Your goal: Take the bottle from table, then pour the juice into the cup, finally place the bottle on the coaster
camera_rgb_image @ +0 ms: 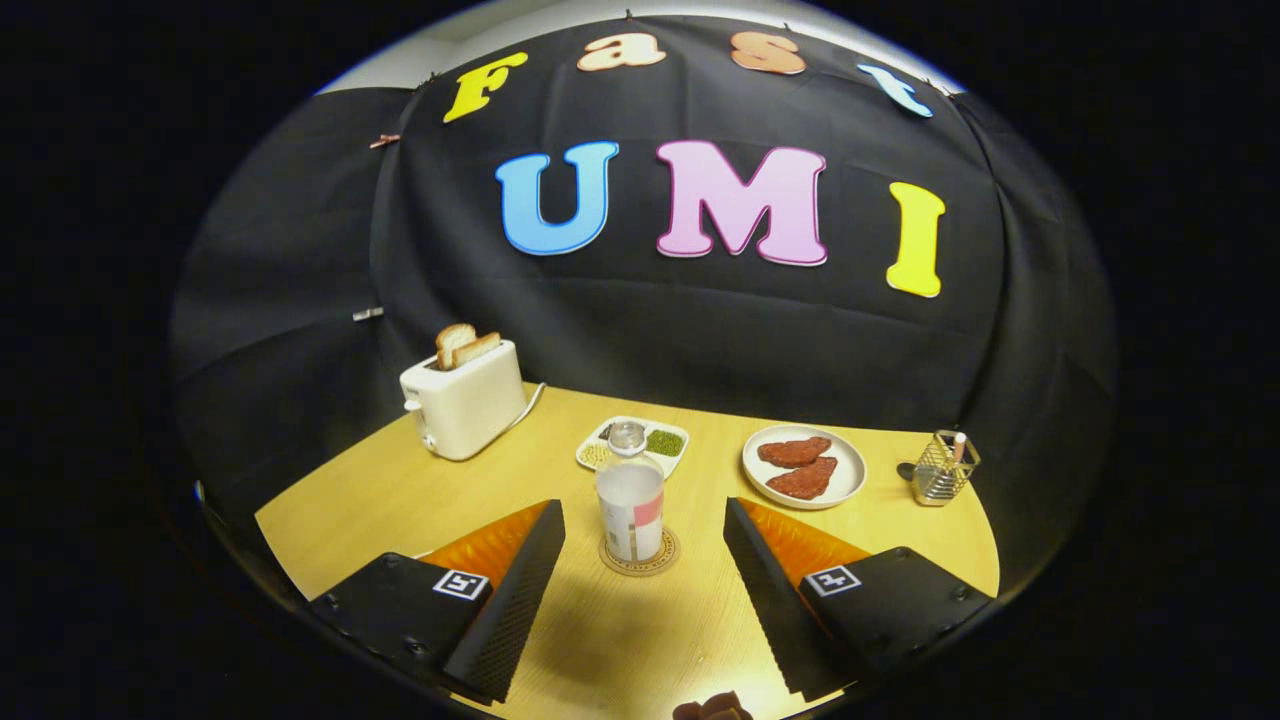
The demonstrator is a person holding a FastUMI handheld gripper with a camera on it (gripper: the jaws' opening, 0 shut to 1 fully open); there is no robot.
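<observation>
The bottle (630, 505) stands upright on the coaster (640, 560), just ahead of the gripper (640, 560) and centred between its spread fingers, which touch nothing. Beyond the bottle sits a divided dish (655, 445), with a toaster (465, 400) to its left.

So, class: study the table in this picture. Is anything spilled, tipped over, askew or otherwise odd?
Nothing stands out. The bottle stands upright on its coaster, with no spill visible on the table. The tongs are open, apart from the bottle.
</observation>
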